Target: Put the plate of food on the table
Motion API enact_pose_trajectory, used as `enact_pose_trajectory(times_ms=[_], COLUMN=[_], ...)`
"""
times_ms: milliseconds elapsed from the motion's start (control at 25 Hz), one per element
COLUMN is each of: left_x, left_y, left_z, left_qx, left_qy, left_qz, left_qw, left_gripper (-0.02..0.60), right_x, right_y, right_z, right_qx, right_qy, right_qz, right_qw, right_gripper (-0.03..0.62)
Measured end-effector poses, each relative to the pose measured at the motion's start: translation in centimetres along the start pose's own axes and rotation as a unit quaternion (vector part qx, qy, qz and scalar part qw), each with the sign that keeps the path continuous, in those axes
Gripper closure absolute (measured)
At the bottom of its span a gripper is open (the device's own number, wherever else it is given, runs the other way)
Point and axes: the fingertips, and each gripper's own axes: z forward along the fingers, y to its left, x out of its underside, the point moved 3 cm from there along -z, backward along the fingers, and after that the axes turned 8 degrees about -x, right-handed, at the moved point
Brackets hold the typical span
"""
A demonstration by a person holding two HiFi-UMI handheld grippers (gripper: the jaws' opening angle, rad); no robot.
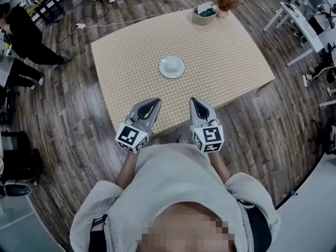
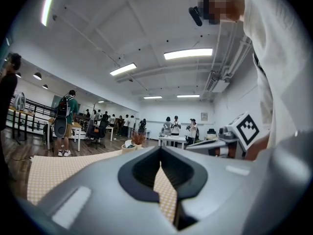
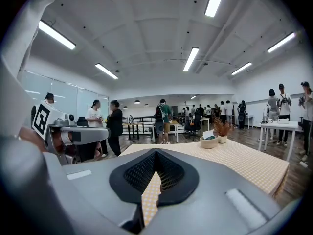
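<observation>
A white plate with a pale piece of food on it sits in the middle of the table, which wears a beige checked cloth. My left gripper is held at the table's near edge, well short of the plate, its jaws closed together and empty. My right gripper hovers beside it at the same edge, jaws also together with nothing between them. In both gripper views the jaws point level across the tabletop and the plate is hidden behind them. Left gripper; right gripper.
A round basket and a small dried plant stand at the table's far right corner; basket. White desks lie to the right. People stand at the left and further back in the room. Wooden floor surrounds the table.
</observation>
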Motion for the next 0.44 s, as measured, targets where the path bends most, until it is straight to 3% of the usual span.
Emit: enact_pose_trajectory(times_ms=[440], left_x=[0.9], left_y=[-1.4], left_z=[-0.5], left_qx=[0.005], left_qy=[0.003], left_qz=[-0.005], left_qw=[1.0], left_gripper=[0.574], right_x=[0.8], right_y=[0.7], right_z=[-0.3], right_qx=[-0.005], right_qy=[0.004], right_qz=[0.009], right_qw=[1.0], right_gripper=[0.599])
